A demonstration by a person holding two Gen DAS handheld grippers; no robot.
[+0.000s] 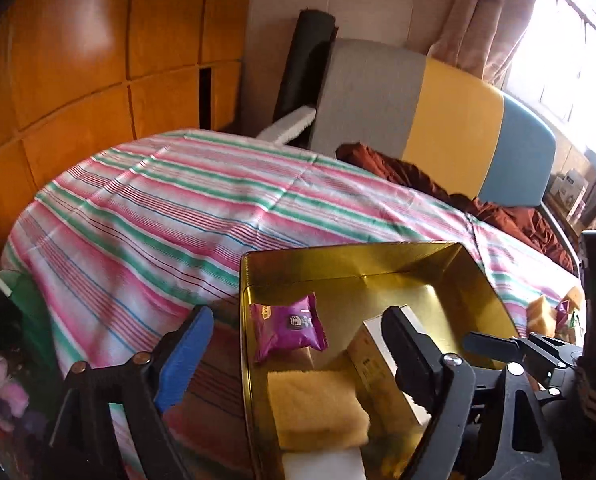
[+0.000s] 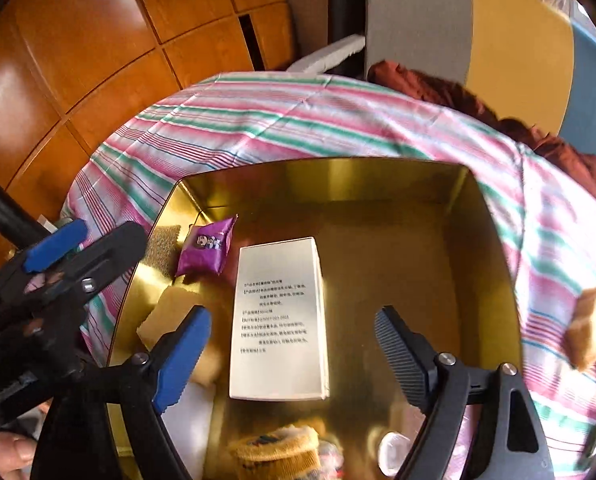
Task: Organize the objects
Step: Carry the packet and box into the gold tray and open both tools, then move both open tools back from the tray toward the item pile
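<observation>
**Both grippers open over the gold tin**

The right gripper [image 2: 294, 344] is held with jaws spread wide, nothing clamped; the white box [image 2: 278, 320] lies flat between its fingers on the floor of the gold tin [image 2: 377, 176]. The left gripper [image 1: 298, 344] is likewise released, straddling the tin's left wall. Farther in, a purple snack packet [image 2: 206, 250] is seen near the left wall. Beyond, the striped cloth [image 2: 298, 120] is spread.

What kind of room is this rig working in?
Most likely a home bedroom: a bed under a striped sheet, a padded headboard and a curtained window. The gold tin sits on the bed.
</observation>
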